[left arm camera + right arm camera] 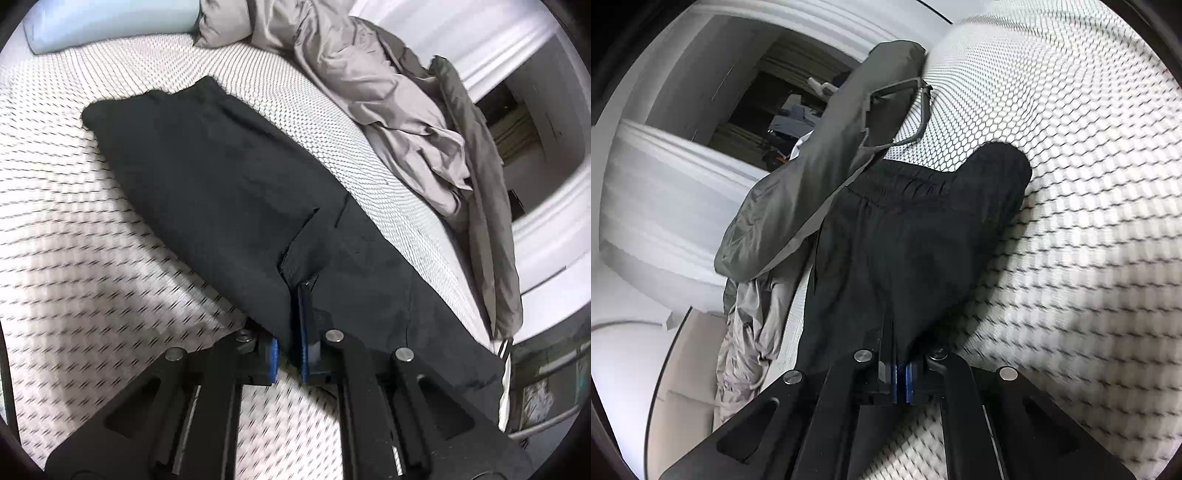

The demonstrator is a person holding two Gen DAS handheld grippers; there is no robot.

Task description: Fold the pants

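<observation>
Pants (207,177) black, no legible writing; both claws clamped on fabric

Open mattress (92,221) left of the pants (221,177); crumpled bedding (388,92) crowds their right.

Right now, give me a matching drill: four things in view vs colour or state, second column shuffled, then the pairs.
1. pants
2. pillow
3. left gripper
4. mattress cover

a. pale blue
b. white with a dark honeycomb pattern
c. black, lying flat
d. shut on the fabric

Pairs: 1-c, 2-a, 3-d, 4-b
</observation>
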